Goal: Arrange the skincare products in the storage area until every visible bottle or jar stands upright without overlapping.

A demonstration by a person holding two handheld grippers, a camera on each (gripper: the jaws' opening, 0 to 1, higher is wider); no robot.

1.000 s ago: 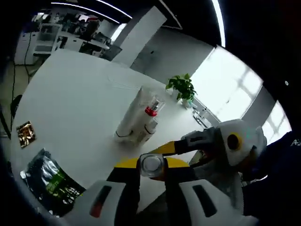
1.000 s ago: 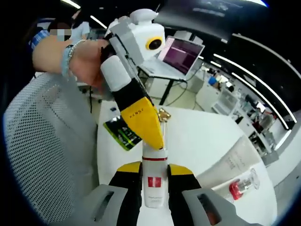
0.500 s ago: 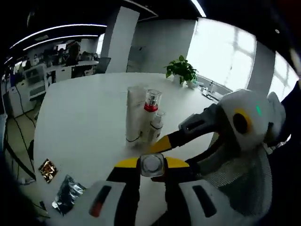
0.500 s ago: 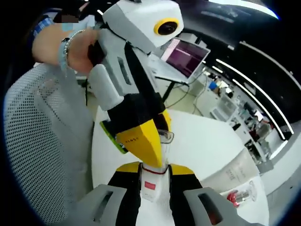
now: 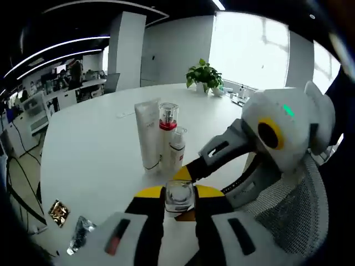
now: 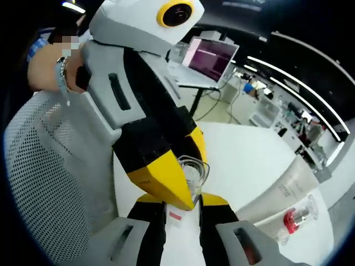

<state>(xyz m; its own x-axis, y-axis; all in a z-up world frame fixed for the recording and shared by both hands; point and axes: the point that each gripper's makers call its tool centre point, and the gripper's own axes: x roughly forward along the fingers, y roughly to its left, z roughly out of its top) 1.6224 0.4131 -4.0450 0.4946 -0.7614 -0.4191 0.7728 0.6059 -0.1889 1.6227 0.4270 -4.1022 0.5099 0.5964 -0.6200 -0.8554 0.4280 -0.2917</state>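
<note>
**Both grippers clamp one bottle above round white table**

Left gripper (image 5: 178,200), seen in the left gripper view, has its yellow-tipped jaws closed on the clear cap (image 5: 178,195) of a bottle, held just over the table's (image 5: 94,144) near edge. The right gripper (image 5: 186,173) reaches in from the right, its yellow tips meeting the same bottle just behind the cap. Toward the table's middle three products stand upright, touching side by side: a white tube (image 5: 147,134), a red-collared bottle (image 5: 167,128) with a clear cap, and a small white bottle (image 5: 177,153). A potted plant (image 5: 204,76) sits at the far edge; a gold wrapper (image 5: 58,212) lies near the left edge.

In the right gripper view, the right gripper (image 6: 180,213) has its jaws shut on the white bottle (image 6: 176,217) with a red label. The left gripper (image 6: 169,188) comes down from above, gripping the clear cap (image 6: 195,169). A mesh chair (image 6: 52,183) stands at left. The tube (image 6: 283,191) and red-collared bottle (image 6: 297,217) appear at right.
</note>
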